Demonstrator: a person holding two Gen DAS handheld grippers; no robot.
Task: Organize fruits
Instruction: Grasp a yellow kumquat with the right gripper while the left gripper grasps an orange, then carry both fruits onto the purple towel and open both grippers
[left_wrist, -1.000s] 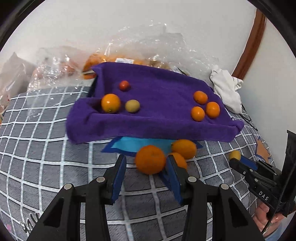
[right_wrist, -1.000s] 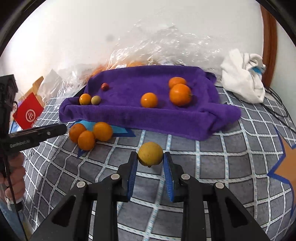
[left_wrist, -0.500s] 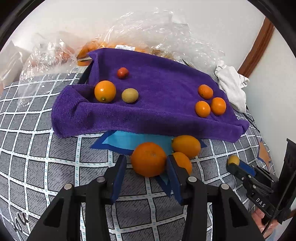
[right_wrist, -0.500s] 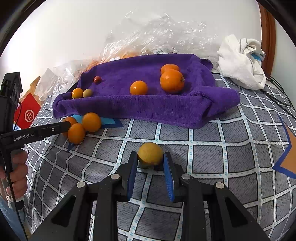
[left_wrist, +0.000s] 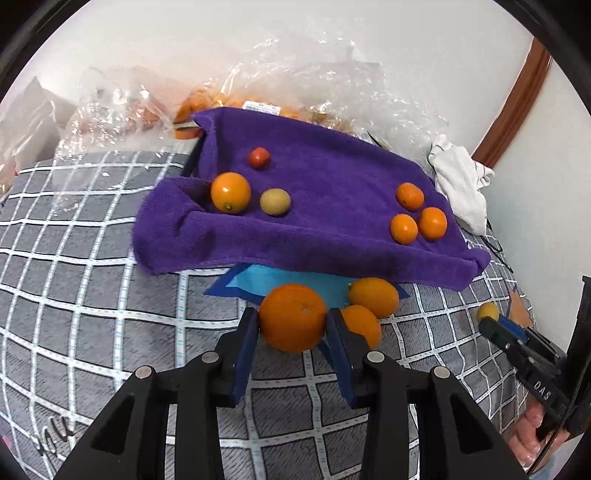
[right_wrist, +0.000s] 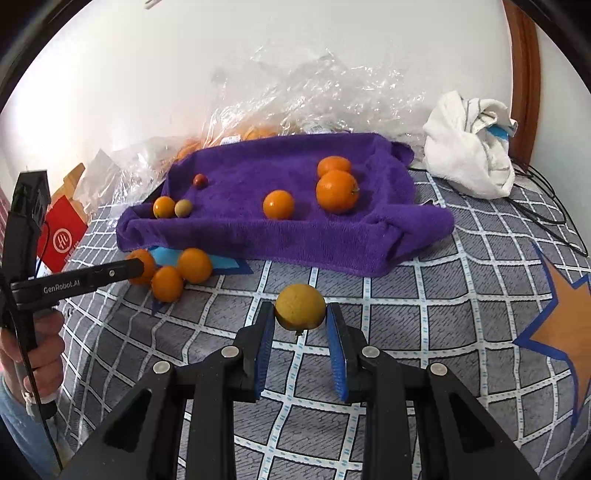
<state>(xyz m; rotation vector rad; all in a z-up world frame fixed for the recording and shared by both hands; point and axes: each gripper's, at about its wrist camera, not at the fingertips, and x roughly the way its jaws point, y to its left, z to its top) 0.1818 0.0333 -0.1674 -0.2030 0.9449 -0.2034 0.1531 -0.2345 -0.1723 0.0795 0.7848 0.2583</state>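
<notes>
My left gripper is shut on a large orange, held just in front of the purple towel. Two more oranges lie beside it on a blue sheet. My right gripper is shut on a yellow lemon above the checked cloth. On the towel lie an orange, a yellow-green fruit and a small red fruit at the left, and three oranges at the right.
Crumpled clear plastic bags holding orange fruit lie behind the towel against the wall. A white cloth and black cables are at the right. A red packet is at the left. The checked grey bedcover lies under everything.
Both grippers have risen slightly with their fruit and drawn nearer the towel. The lemon now hangs off the cloth. The fruit on the towel has not moved.
</notes>
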